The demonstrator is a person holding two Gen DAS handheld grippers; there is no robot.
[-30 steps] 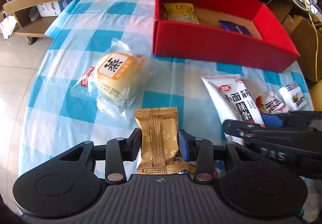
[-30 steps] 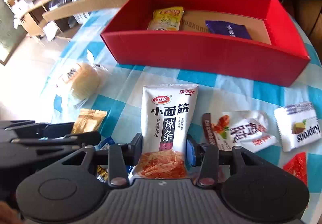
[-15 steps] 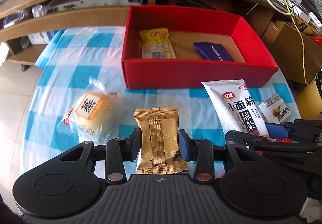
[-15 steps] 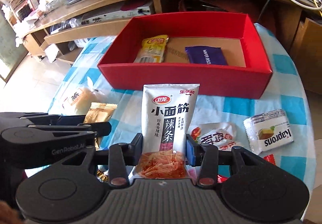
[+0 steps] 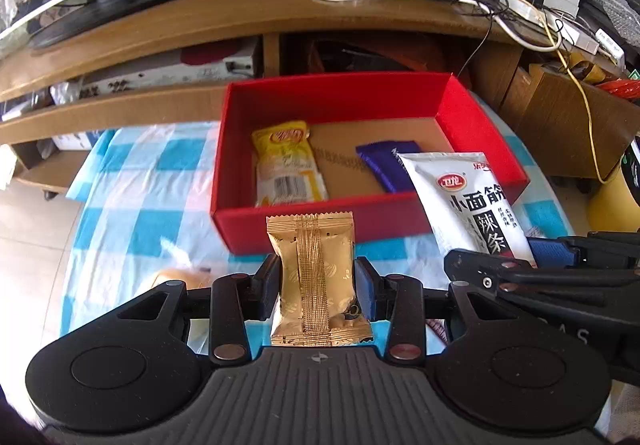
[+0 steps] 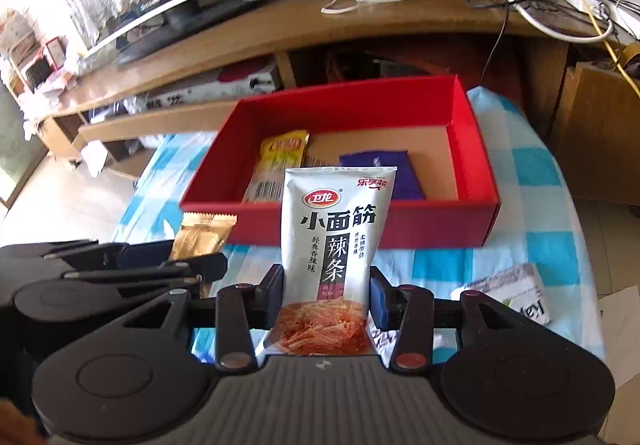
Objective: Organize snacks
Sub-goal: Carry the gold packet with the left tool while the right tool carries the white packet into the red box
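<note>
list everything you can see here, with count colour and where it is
red box: 1, red, on the checked cloth, open
yellow packet: 1, yellow, inside box, left
purple packet: 1, purple, inside box, middle
gold packet: 1, gold, in left gripper
white spicy-strip packet: 1, white, in right gripper
white wrapper: 1, white, on cloth at right
bun in clear wrap: 1, pale, on cloth, mostly hidden
tablecloth: 1, blue-white check
left gripper: 1, black, shut on gold packet
right gripper: 1, black, shut on white packet

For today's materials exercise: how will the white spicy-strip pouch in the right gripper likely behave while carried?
The white pouch is pinched low by the right gripper yet stands upright, so it is probably fairly stiff. It looks flat and thin, so likely light. Its glossy film might slip.
</note>
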